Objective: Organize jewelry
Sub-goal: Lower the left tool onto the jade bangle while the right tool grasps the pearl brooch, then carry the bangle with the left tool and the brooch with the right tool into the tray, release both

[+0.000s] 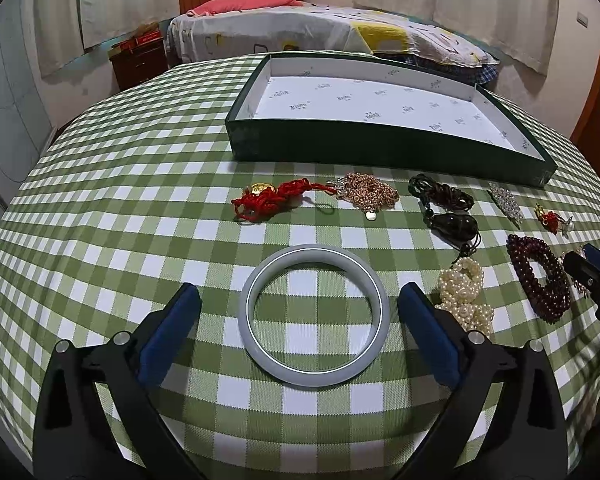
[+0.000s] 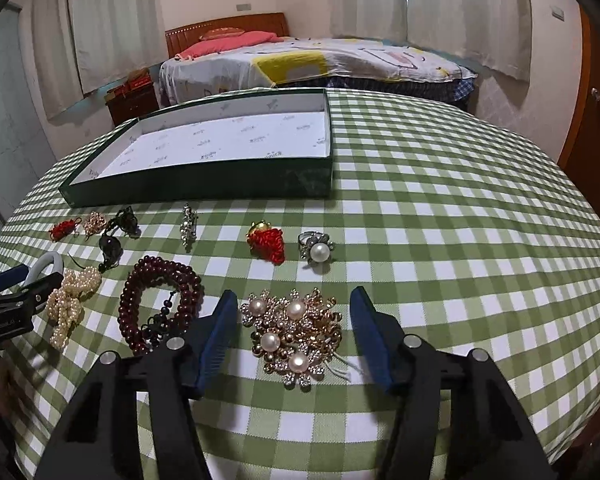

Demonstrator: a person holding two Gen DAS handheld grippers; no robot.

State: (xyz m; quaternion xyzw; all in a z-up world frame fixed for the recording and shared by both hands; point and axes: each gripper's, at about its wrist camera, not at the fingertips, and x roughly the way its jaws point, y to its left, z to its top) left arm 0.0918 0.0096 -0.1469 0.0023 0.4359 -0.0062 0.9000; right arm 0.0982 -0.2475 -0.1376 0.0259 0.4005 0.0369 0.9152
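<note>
Checked tablecloth (image 1: 140, 200) bears one bangle (image 1: 316, 316) between spread left fingers (image 1: 168, 332); right fingers (image 2: 216, 332) flank one brooch (image 2: 294, 338), untouched.

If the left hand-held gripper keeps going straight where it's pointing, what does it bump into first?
Probably the pale bangle. It lies flat on the checked tablecloth between the open fingers of the left hand-held gripper, which do not touch it. Depth is hard to judge, so a fingertip might meet the cloth first.

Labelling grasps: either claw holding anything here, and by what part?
Nothing held. Left claw straddles the bangle, right claw the pearl brooch; pads clear of both.
</note>
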